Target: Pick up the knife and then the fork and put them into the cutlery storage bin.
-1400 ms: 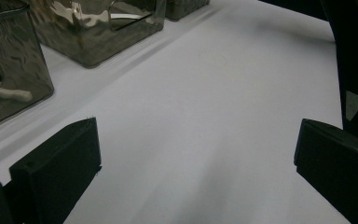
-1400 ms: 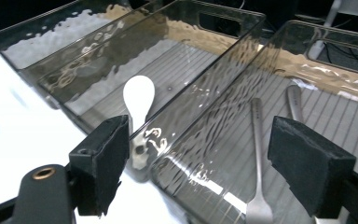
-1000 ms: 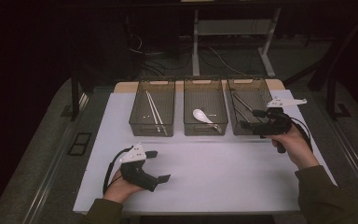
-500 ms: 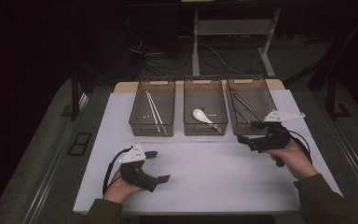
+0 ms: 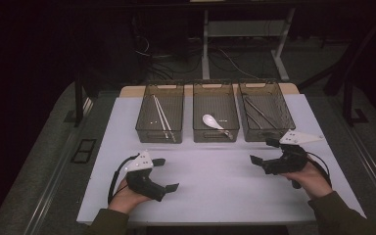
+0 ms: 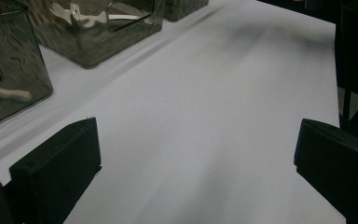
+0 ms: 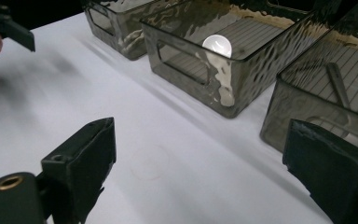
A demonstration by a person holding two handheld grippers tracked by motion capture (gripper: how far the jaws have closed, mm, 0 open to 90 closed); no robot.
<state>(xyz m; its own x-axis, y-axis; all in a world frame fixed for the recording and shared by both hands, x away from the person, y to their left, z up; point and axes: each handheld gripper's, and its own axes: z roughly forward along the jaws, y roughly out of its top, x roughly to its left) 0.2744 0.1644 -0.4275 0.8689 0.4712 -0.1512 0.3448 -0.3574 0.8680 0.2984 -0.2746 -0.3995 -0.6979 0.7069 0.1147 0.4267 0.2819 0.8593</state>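
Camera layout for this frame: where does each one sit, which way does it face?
High view: above the person's side, looking forward and down at three bins on the white table; both hands show.
Left gripper view: on the left gripper, facing across the table; open fingers.
Right gripper view: on the right gripper, facing the bins.
Shared: white spoon.

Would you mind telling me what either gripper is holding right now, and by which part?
Nothing is held. The left gripper and right gripper both stand open over the white mat.
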